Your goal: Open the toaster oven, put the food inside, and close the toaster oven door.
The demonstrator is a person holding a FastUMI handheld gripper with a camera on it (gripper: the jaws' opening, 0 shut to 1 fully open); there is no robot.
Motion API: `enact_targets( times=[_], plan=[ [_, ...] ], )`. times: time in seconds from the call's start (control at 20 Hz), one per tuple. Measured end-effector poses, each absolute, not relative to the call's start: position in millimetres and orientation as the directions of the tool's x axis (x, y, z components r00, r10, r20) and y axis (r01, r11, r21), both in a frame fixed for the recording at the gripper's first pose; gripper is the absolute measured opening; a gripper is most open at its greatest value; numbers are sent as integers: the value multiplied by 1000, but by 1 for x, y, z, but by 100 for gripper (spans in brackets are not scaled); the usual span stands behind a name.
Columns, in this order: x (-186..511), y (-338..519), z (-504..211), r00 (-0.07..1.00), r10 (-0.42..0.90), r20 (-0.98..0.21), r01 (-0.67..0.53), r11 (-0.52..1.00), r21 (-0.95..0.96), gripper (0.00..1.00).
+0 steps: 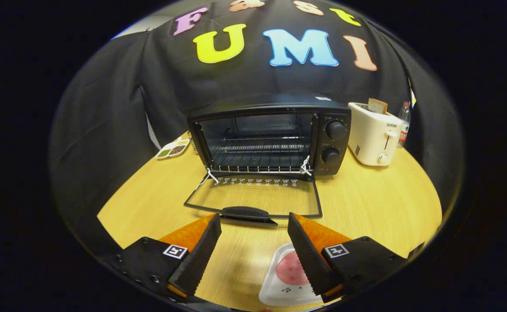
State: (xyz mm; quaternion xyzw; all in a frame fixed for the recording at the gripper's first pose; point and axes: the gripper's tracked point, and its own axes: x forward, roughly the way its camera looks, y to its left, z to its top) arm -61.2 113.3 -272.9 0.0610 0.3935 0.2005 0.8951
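Ahead, toaster oven (270,136) faces gripper (254,223), door (253,199) flat; gripper wide, food (289,277) beneath.

"SUPOR" on white toaster (373,138)

The scene is viewed from the gripper (254,225), low above the wooden table (379,203), facing forward along its spread fingers toward the nearby open toaster oven (270,134), booth wall behind.

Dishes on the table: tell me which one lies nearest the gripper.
The food dish, lying between the open gripper's fingers. The other dish sits far off, left of the oven.
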Motion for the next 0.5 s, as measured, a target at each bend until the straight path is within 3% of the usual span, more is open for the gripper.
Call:
enact_targets(
  times=[0.5],
  plan=[
    [-87, 28, -283, 428, 421, -800, -342, 894, 288, 98]
  ],
)
